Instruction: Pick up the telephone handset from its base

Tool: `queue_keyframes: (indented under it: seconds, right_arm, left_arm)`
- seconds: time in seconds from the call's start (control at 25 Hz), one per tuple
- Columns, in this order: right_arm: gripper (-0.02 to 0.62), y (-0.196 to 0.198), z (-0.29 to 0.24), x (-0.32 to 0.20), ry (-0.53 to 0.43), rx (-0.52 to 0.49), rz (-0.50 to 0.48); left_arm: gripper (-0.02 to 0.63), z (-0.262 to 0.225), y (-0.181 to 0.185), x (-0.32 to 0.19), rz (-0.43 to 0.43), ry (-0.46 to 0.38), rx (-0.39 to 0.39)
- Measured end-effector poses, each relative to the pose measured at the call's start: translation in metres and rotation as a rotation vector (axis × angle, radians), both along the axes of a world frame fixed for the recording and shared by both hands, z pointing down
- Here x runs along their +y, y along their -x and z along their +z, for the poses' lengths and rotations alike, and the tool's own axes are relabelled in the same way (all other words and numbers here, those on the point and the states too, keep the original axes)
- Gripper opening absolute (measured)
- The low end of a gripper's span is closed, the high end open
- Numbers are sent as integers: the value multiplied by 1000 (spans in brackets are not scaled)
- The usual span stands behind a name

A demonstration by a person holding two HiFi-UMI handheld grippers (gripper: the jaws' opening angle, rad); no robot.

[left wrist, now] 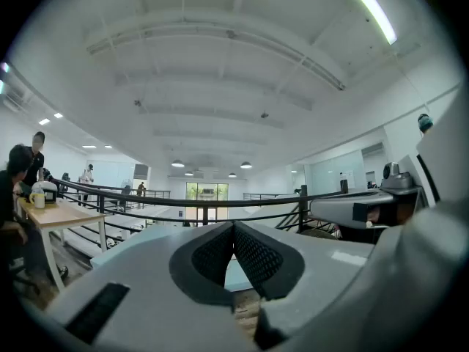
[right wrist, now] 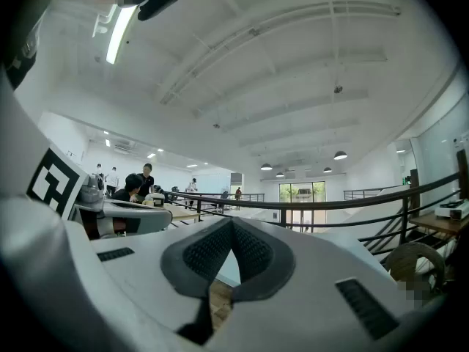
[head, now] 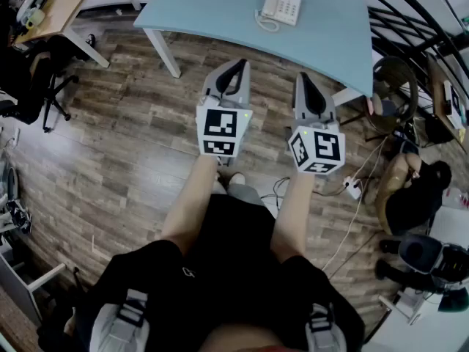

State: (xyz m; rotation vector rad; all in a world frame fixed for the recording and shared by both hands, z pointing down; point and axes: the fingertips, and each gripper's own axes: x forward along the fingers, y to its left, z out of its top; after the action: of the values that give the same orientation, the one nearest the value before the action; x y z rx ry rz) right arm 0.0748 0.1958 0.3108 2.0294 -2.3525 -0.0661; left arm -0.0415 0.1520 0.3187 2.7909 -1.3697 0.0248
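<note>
Wood-plank floor [head: 110,145], grey-brown, matte. Pale blue table [head: 220,6], smooth flat top, white legs. Left gripper [head: 236,66] and right gripper [head: 304,78] side by side over floor, short of table edge, white plastic shells, black ribbed pads; both with jaws pressed together, nothing between. White telephone [head: 282,6] on far part of table, well apart from both. Handset [head: 272,2] lies on base, left side, coiled cord beside.

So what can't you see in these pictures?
1. Phone, head view: too small to read its buttons or see how the handset lies.
2. Phone, both gripper views: not seen; the left gripper and right gripper fill the lower picture.
3. Table, head view: far end cut off by the top edge.
</note>
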Motion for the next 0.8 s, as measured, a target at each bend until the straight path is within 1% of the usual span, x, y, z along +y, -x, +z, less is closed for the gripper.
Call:
queue_keyframes:
  seconds: [0.2, 0.24, 0.4, 0.56, 0.8]
  right_arm:
    - [-6, -3, 0, 0, -5, 23, -20]
    - [-6, -8, -1, 0, -10, 18, -16]
    - [-5, -26, -3, 3, -24, -57, -6]
    - [-5, -40, -8, 5, -30, -73, -10]
    - [-5, -45, -19, 8, -40, -77, -52]
  left_arm:
    - [0, -3, -10, 1, -2, -12, 1]
    - [0, -5, -13, 2, -4, -16, 3]
    - [0, -14, -26, 9, -1, -41, 4]
    - [-1, -19, -31, 15, -10, -63, 5]
    - [0, -30, -26, 13, -59, -84, 25]
